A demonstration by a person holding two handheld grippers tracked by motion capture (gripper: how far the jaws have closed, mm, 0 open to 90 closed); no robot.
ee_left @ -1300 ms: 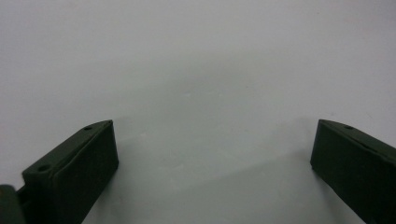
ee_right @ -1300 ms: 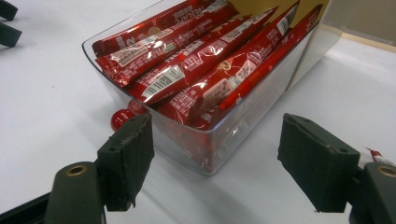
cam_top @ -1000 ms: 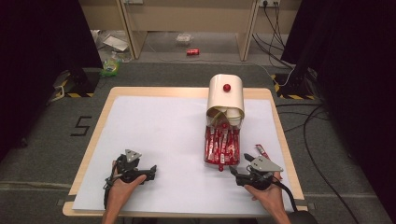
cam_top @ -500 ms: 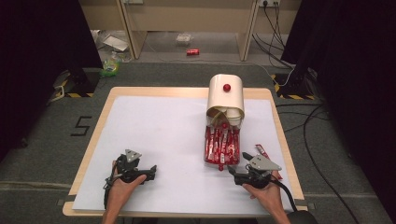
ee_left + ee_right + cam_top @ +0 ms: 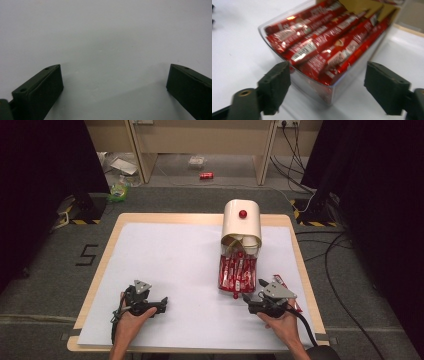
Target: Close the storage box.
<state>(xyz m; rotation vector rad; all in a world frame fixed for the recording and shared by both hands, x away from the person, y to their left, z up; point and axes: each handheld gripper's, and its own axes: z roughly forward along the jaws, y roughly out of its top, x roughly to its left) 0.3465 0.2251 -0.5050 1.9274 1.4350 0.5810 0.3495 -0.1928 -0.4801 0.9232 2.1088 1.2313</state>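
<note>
High view is showing the right gripper point(image 5: 251, 301) sitting a shade closer to the clear tray point(image 5: 237, 290) of red snack sticks point(image 5: 238, 270) than a second ago, its jaws spread wide and gripping nothing; that small approach suggests it is lining up on the tray's near end. The left gripper point(image 5: 159, 306) is idling at 9 o'clock from it, also released, on the white table point(image 5: 175, 250). At 12 o'clock the tray is running under the cream dispenser point(image 5: 242, 222).
</note>
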